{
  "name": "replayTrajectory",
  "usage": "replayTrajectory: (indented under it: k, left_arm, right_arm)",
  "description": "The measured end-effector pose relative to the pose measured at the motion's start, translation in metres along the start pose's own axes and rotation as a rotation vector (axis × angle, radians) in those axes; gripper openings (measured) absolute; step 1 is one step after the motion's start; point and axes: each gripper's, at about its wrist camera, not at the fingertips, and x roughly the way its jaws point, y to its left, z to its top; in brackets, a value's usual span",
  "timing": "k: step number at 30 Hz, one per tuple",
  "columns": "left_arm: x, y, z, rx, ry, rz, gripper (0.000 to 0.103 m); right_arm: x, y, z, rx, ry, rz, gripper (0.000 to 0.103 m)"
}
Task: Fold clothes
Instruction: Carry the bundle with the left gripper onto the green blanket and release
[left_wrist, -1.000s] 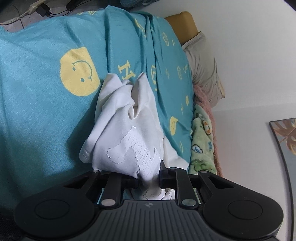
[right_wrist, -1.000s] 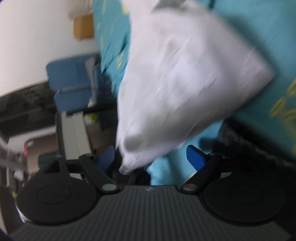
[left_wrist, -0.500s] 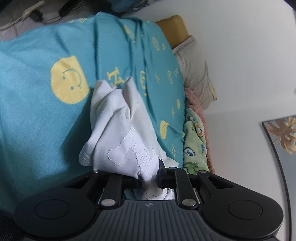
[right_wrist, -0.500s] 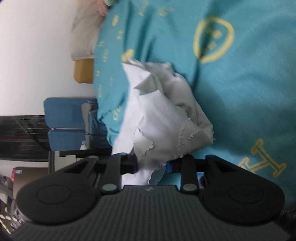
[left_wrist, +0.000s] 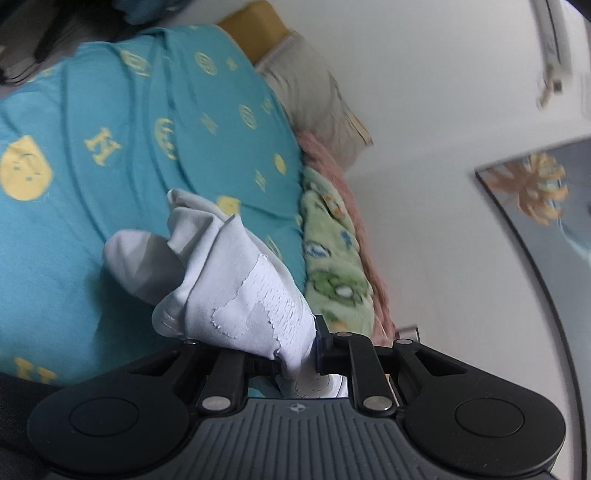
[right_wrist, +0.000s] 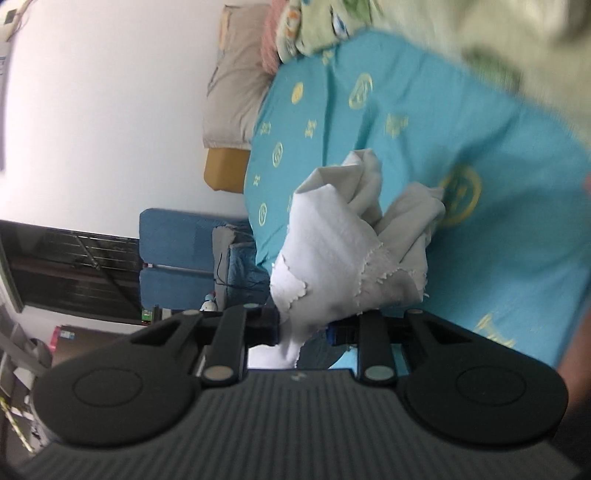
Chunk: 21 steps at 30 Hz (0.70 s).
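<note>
A crumpled white garment (left_wrist: 236, 280) with a cracked white print hangs bunched above the teal bed cover (left_wrist: 110, 184). My left gripper (left_wrist: 299, 354) is shut on one edge of it, and the cloth spills out over the fingers. In the right wrist view the same white garment (right_wrist: 332, 251) is pinched by my right gripper (right_wrist: 304, 325). Its jaws are still closing, with a fold of the cloth pressed between the pads. The garment's loose end droops toward the teal cover (right_wrist: 480, 258).
A grey pillow (left_wrist: 314, 92), a pink blanket (left_wrist: 332, 158) and a green patterned blanket (left_wrist: 332, 266) line the bed's wall side. A framed picture (left_wrist: 535, 192) hangs on the wall. Blue seating (right_wrist: 173, 254) stands beyond the bed's far end.
The right gripper went from wide open to closed on the white garment. Both grippers rose, and the garment now hangs higher above the bed cover.
</note>
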Motion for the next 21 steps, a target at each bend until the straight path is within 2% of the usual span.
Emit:
replayTrajectory:
  k: [4,8,12,16,19,21]
  left_arm:
    - [0.037,-0.053,-0.016,0.075,0.087,-0.002,0.017]
    - [0.1,-0.116,-0.017,0.167,0.143,-0.021,0.017]
    - [0.178,-0.196,-0.022,0.25,0.172,-0.079,0.017]
    - [0.259,-0.281,-0.022,0.341,0.176,-0.183,0.017]
    - [0.311,-0.327,-0.036,0.426,0.156,-0.242,0.017]
    - [0.341,-0.331,-0.052,0.463,0.165,-0.258,0.017]
  right_arm:
    - [-0.041,0.004,0.04,-0.014,-0.05,-0.015,0.026]
    - [-0.063,0.016,0.098,-0.06,-0.145,-0.035,0.026]
    - [-0.084,0.044,0.172,-0.139,-0.299,-0.076,0.025]
    - [-0.118,0.076,0.25,-0.243,-0.465,-0.076,0.025]
    - [-0.139,0.08,0.28,-0.353,-0.594,-0.108,0.025]
    - [-0.139,0.066,0.288,-0.395,-0.638,-0.154,0.025]
